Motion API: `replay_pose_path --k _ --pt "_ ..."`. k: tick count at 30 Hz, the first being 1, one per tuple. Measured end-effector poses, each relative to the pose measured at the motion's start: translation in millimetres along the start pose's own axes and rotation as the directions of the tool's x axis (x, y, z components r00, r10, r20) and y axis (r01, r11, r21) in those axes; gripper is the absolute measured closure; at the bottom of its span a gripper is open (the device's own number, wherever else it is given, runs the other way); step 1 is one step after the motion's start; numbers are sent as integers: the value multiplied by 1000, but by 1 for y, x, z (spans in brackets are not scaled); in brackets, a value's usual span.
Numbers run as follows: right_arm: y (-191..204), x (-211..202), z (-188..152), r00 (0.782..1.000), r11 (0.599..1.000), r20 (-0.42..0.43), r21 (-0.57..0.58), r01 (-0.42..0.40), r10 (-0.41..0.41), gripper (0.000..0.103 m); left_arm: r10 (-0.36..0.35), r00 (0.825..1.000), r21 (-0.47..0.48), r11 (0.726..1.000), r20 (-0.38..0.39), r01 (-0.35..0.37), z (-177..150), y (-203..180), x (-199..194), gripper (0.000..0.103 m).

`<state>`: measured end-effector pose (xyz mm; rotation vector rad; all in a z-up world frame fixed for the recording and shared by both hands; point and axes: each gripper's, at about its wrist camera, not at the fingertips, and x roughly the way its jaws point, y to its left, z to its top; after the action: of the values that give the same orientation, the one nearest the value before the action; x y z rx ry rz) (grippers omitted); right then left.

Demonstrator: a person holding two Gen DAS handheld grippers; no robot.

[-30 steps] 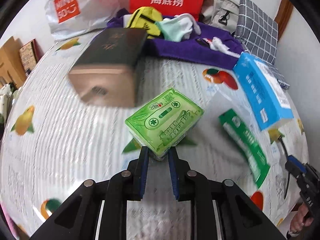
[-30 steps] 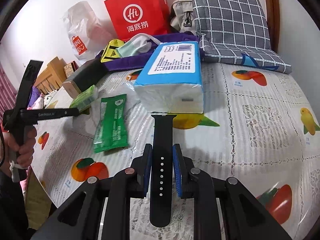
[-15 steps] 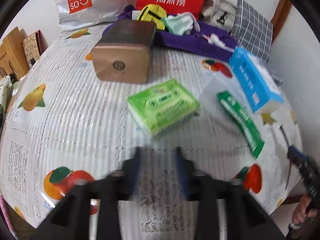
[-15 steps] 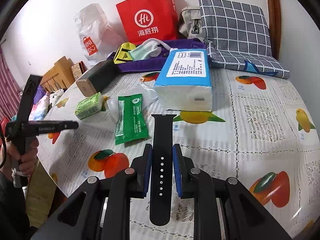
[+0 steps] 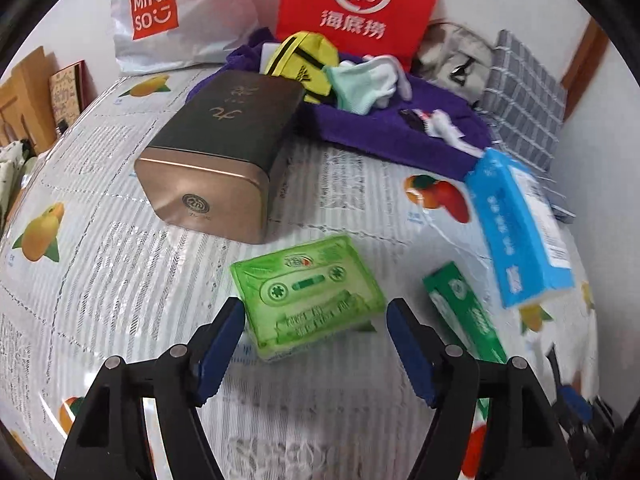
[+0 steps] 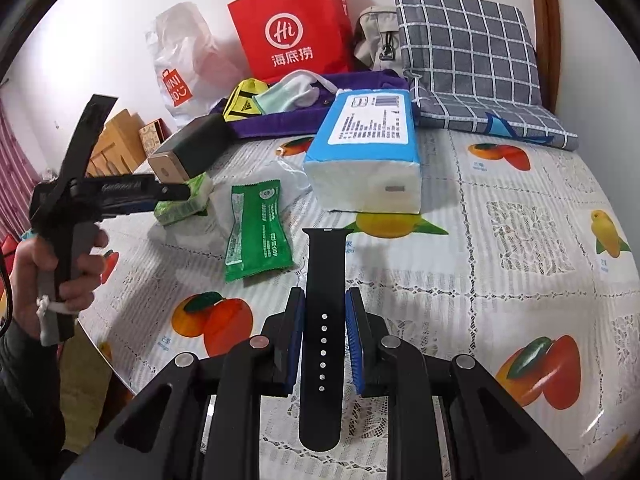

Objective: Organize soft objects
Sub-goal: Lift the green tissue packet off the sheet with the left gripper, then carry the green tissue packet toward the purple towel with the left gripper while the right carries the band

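Round table with a fruit-print lace cloth (image 6: 520, 208), pushed against a white wall. At the back: red paper bag (image 5: 360, 4), white plastic bag (image 5: 168, 16), purple towel (image 5: 384, 136) with a yellow pouch (image 5: 300, 60) and pale socks (image 5: 364, 84) piled on it, grey checked cushion (image 6: 468, 48) to the right. Left gripper (image 5: 314, 320) has its jaws spread wide, holding nothing; green tissue pack (image 5: 308, 292) lies flat on the cloth between the two blue pads (image 5: 222, 340), neither pad touching it as far as I can tell. Dark tin box (image 5: 224, 156) lies on its side just behind the pack, copper end facing the camera. Green sachet (image 5: 464, 320) lies flat to the right of the pack, near it; blue tissue packet (image 5: 520, 224) further right. Right gripper (image 6: 324, 312) is closed narrow on a black watch strap (image 6: 324, 304), strap running lengthwise between the pads, its free end sticking out forward over the cloth, just short of the blue tissue packet. In the right wrist view, the person's hand (image 6: 48, 272) grips the left tool's handle at the table's left edge.
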<state>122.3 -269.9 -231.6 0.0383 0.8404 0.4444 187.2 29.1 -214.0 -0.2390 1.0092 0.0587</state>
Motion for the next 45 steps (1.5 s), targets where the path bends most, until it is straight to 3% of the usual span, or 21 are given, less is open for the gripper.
replay_pose_path --k 11,14,15,16,21,35,45 --pt "-5 14 4 1000 1000 -26 7 -4 5 82 138 990 82 987 1 -137 11 -17 30 28" --pt "-5 15 5 1000 1000 -29 6 -5 5 82 116 993 75 990 20 -117 12 -16 28 28" --pt "-5 15 5 1000 1000 -30 5 -5 5 82 106 994 71 992 29 -108 12 -14 27 32" --pt "-5 15 6 1000 1000 -30 4 -4 4 82 95 995 66 993 43 -98 11 -12 25 43" --pt "-5 15 5 999 1000 -35 4 -1 2 82 56 997 67 996 55 -60 7 -5 20 53" --pt "7 -5 8 1000 1000 -3 -14 6 -6 82 -12 999 69 998 47 9 -13 2 -12 57" --pt "25 -34 35 997 998 70 -50 25 -21 82 -39 995 75 997 93 32 -3 4 -49 62"
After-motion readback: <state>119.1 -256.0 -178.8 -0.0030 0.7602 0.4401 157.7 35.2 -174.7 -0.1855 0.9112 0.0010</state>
